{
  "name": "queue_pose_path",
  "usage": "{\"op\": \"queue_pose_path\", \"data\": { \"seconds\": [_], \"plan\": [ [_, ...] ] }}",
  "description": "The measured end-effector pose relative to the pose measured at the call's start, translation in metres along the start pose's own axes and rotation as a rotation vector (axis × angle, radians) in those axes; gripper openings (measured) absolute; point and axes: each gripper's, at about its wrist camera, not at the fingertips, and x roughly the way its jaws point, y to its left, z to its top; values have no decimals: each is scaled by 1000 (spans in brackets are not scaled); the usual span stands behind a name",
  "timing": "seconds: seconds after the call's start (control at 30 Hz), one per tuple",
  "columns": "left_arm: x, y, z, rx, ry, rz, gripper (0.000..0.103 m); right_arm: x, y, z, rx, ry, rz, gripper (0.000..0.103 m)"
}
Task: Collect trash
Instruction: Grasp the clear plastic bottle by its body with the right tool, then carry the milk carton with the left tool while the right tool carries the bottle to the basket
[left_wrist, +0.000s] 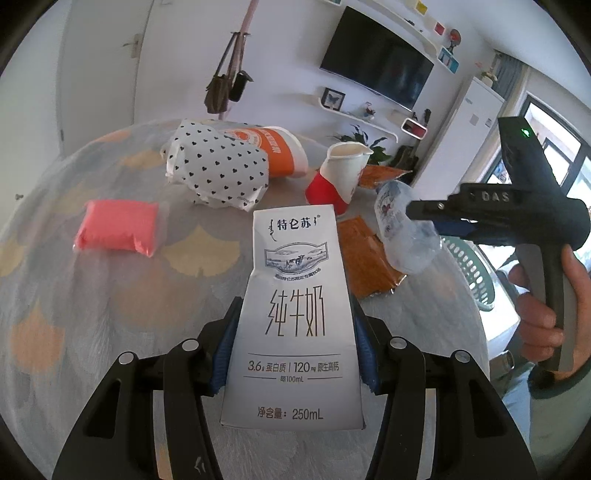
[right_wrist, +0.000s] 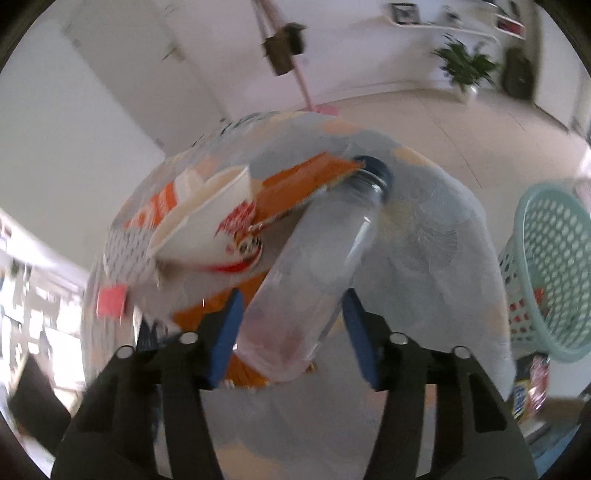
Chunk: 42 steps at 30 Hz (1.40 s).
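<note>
Mid-task. Your left hand-held gripper (left_wrist: 293, 347) is clamped on the milk carton (left_wrist: 293, 314), lifted clear of the table (left_wrist: 110, 295); its long axis runs straight out along the fingers, top end pointing away from you. Your right hand-held gripper (right_wrist: 291, 332) has the clear plastic bottle (right_wrist: 317, 266) between its pads, apparently clamped; the bottle's long axis tilts up and right, its dark cap (right_wrist: 375, 168) leading. The green basket (right_wrist: 546, 269) sits beside the table to the right, with some items already in it. Still on the table: polka-dot wrapper (left_wrist: 218, 170), orange cup (left_wrist: 275, 149), red-and-white cup (left_wrist: 338, 177), pink packet (left_wrist: 118, 229), orange sachets (left_wrist: 364, 258).
</note>
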Motion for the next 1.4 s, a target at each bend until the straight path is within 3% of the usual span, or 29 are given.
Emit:
{"op": "queue_pose_path", "data": {
  "seconds": [0.17,0.4,0.57,0.67,0.87,1.0,1.17,1.3,1.4],
  "plan": [
    [-2,-4,-1,10,0,16,52,9,-13,7,75,18,55,50],
    [-1,-9,-2,25,-2,26,52,32,7,15,44,-21,-100,57],
    [-2,-7,-2,12,-4,9,52,49,2,11,62,1,-96,57],
    [-2,-6,-1,10,-4,6,52,37,-2,0,38,-27,-76,52],
    [-1,-6,0,2,4,6,52,-3,-3,-56,-123,-29,-62,49],
    [0,-14,-1,30,11,48,52,-13,-6,-78,-195,-2,-65,49],
    [7,-23,-1,52,44,124,55,-12,-15,-86,-190,19,-64,49],
    [10,-25,3,35,67,160,65,-7,-10,-77,-168,-6,-58,72],
    [11,-25,7,25,70,172,65,-4,-4,-70,-189,-30,-52,72]
  ]
}}
